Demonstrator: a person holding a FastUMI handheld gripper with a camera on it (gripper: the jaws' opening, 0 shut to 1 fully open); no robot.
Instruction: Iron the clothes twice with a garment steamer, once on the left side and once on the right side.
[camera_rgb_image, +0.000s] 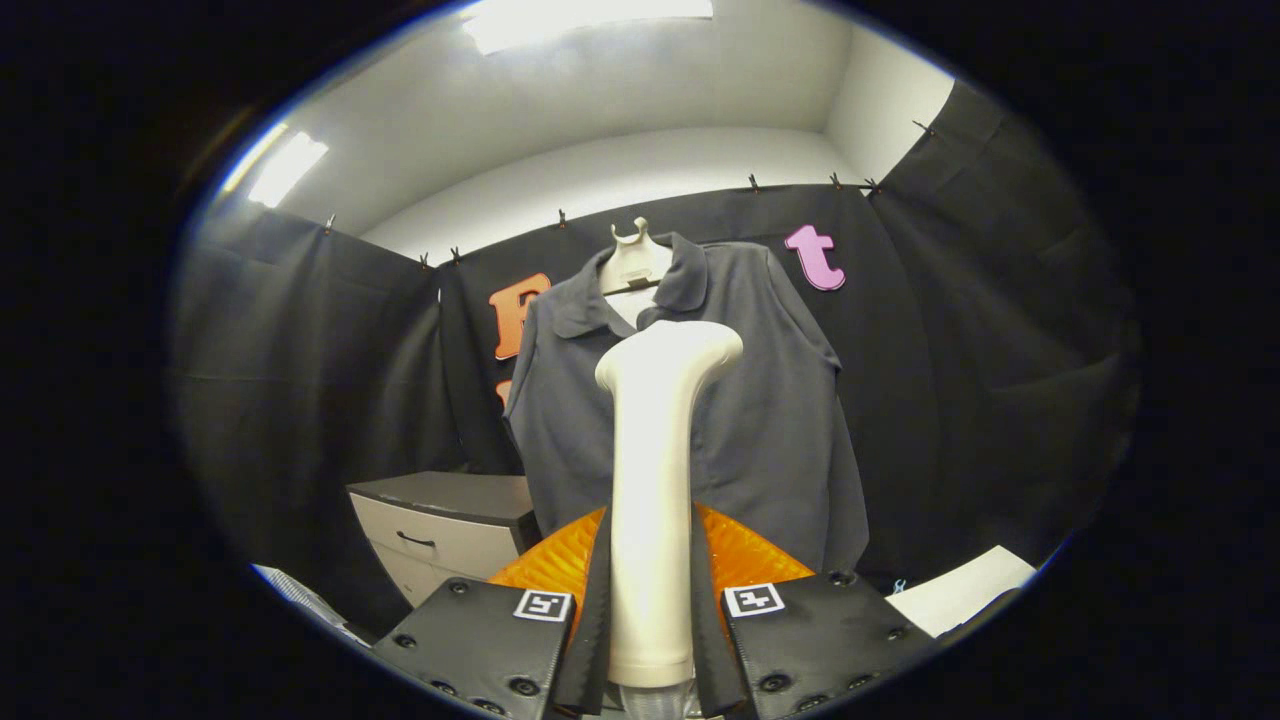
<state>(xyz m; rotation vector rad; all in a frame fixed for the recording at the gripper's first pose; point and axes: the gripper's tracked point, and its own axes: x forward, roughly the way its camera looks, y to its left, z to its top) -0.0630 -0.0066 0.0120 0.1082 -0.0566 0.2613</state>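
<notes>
Two fingers: I have the gripper (650, 640) clamped on the steamer's handle, one finger pressing each side, so the tool stands upright and steady for a pass.
Cabinet (445, 525): at eight o'clock from the steamer head, low against the booth wall and well apart from the work.
Garment steamer (655, 480): between the fingers, pale smooth handle rising to a flared head at twelve o'clock, facing the shirt.
Shirt (770, 420): beyond the head, dark grey, collared, hung flat-fronted on a pale hanger (632, 265) so I judge both halves are reachable.
Paper (965, 590): white sheet at four o'clock, lying low beyond the right finger.
</notes>
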